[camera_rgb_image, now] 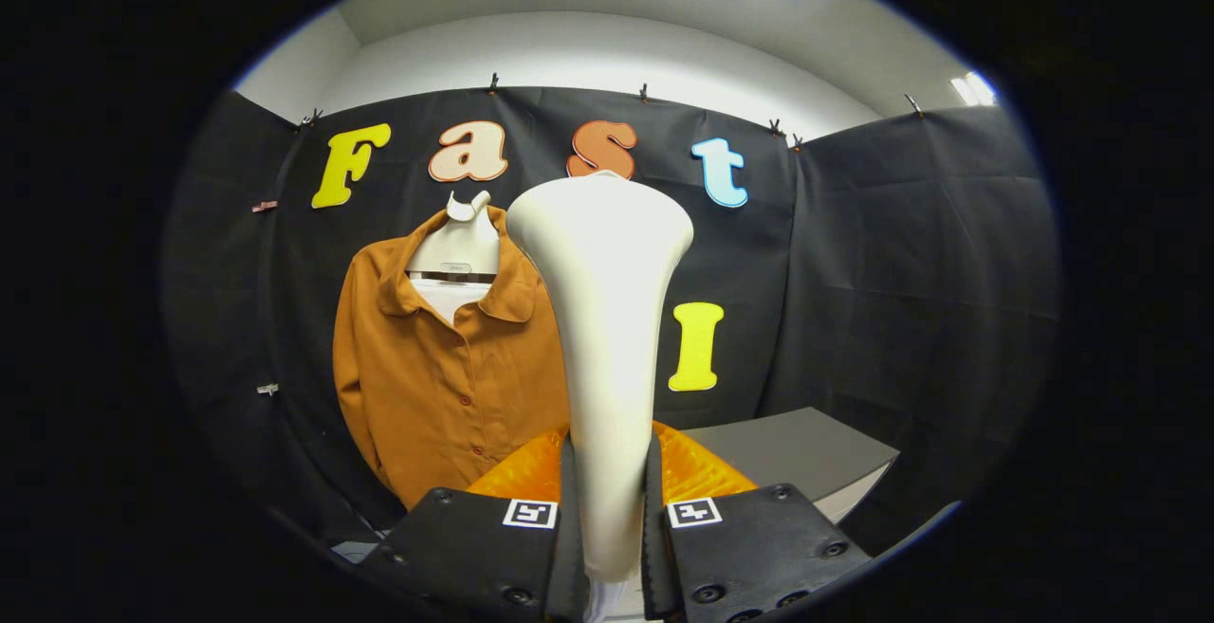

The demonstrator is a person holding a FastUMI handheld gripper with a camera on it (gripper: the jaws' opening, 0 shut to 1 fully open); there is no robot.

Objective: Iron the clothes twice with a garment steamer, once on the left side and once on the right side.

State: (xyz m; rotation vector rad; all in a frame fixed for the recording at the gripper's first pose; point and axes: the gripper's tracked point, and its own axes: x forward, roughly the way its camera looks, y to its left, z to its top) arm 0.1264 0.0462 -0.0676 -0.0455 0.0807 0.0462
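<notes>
**Steamer in grip, shirt hanging beyond**

The hand-held gripper (607, 519) is closed on the garment steamer (604, 320), both fingers pressing its upright handle. The orange shirt (446, 376) hangs beyond, against the booth wall. Grey tabletop (806, 452) corner lies beside it.

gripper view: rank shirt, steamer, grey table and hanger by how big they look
1. shirt, though the steamer hides part of it
2. steamer, clamped between the tongs; its nearness to the camera inflates it, so the first two places are unsure
3. grey table
4. hanger
</notes>
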